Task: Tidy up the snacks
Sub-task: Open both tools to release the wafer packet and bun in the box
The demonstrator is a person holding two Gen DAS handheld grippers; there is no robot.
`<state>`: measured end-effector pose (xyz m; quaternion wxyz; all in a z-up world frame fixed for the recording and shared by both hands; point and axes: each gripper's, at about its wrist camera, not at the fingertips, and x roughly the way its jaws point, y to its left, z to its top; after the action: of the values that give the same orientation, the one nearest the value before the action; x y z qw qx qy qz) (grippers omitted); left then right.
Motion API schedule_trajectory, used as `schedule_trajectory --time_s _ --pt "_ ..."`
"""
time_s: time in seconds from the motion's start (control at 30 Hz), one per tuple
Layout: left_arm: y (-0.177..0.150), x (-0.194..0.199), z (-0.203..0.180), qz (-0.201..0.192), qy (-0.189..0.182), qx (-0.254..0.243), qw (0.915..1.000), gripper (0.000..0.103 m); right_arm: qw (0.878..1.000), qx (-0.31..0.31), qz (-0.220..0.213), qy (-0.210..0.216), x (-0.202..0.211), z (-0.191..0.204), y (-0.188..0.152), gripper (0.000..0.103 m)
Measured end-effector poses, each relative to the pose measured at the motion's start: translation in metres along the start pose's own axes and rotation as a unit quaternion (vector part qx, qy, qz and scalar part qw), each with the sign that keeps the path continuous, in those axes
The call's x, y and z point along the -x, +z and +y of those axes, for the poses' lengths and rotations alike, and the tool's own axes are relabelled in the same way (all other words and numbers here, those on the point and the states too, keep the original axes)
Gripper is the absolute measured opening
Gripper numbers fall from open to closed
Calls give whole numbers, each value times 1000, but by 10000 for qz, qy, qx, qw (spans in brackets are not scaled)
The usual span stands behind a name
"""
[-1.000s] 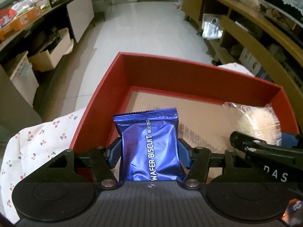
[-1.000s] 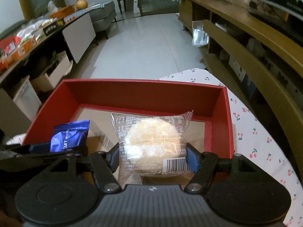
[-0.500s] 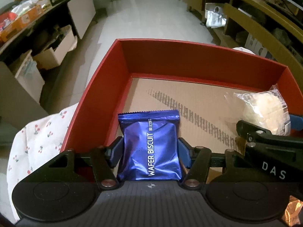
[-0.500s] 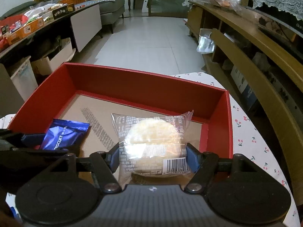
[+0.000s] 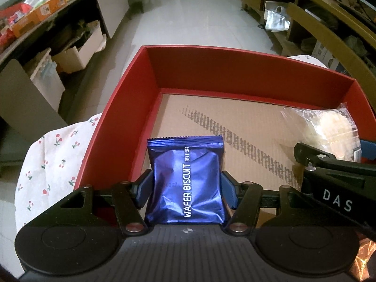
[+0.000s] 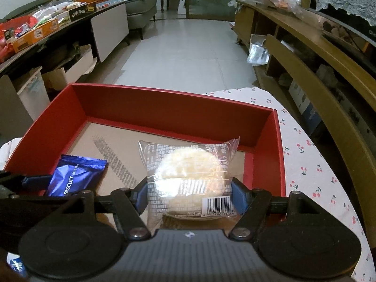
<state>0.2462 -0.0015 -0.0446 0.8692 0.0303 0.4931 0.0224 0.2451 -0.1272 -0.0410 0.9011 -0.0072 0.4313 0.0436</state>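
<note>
My left gripper (image 5: 186,184) is shut on a blue wafer biscuit packet (image 5: 186,176) and holds it over the near left part of the red box (image 5: 235,68). My right gripper (image 6: 189,192) is shut on a clear-wrapped round pale cake (image 6: 188,171) over the near right part of the same box (image 6: 164,103). The box has a bare cardboard floor (image 5: 235,122). The cake (image 5: 329,134) and the right gripper show at the right edge of the left wrist view. The biscuit packet (image 6: 75,176) shows at the left of the right wrist view.
The box stands on a white cloth with red cherries (image 6: 310,169), also visible in the left wrist view (image 5: 54,155). A cluttered dark counter (image 6: 47,25) runs along the left, wooden shelves (image 6: 317,54) along the right, tiled floor (image 6: 183,54) between.
Both grippers have moved forward and down over the box, each still holding its snack. The box floor shows more fully now.
</note>
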Motion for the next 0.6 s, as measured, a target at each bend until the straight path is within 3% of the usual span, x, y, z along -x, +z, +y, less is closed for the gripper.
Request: schedule_trajectory --time_s 0.27,0.6 --pt "1 4 8 -24 -93 203 9997 70 9997 -187 -5 166 3 -5 2 80" --pt "5 18 15 -254 -98 408 9988 85 9990 -233 -347 165 21 -7 8 83"
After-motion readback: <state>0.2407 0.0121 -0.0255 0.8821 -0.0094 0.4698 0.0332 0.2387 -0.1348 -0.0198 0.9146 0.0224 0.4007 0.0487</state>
